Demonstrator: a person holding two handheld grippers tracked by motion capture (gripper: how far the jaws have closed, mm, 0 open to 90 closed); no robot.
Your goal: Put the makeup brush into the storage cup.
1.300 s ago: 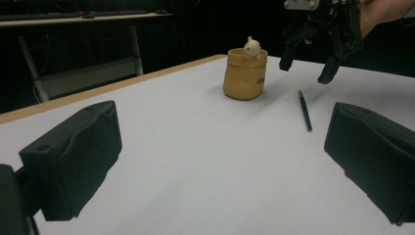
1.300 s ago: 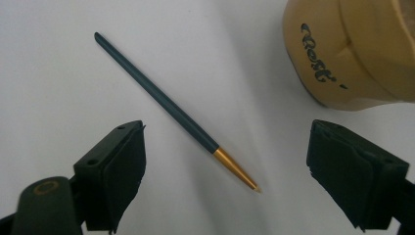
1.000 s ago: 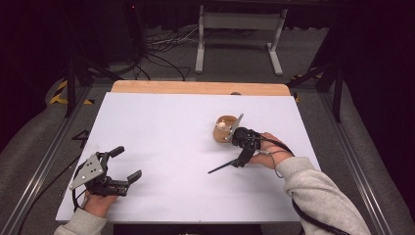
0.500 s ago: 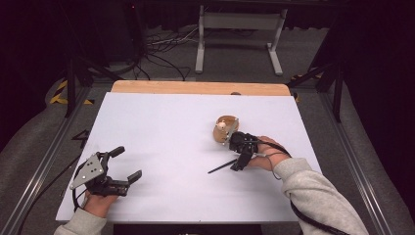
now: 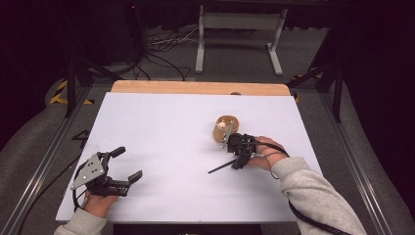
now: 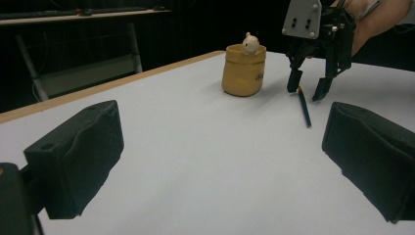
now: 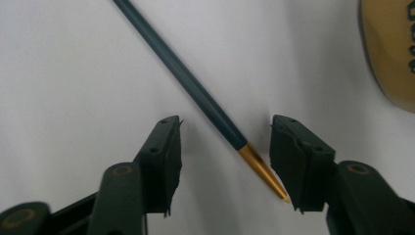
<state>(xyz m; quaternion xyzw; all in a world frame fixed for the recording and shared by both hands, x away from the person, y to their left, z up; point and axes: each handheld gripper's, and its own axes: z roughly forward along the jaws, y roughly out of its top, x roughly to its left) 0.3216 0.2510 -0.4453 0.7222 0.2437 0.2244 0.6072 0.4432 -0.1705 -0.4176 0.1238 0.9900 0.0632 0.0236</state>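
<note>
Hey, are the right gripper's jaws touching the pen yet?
Apart. The right gripper view shows white table between each pad of the right gripper and the pen, though its jaws have just been closing.

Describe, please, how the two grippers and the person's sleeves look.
Both grippers are black, each with two blocky jaws. The left gripper carries a grey three-cornered plate with small holes on top; the right gripper bears one too. A black cable trails from the right one along a light grey sleeve. The left sleeve is grey too.

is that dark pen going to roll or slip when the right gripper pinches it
The pen looks thin, round and smooth, so it may roll if nudged. It lies flat between the right gripper pads near its gold tip, so it could pivot. It probably stays stiff and light.
</note>
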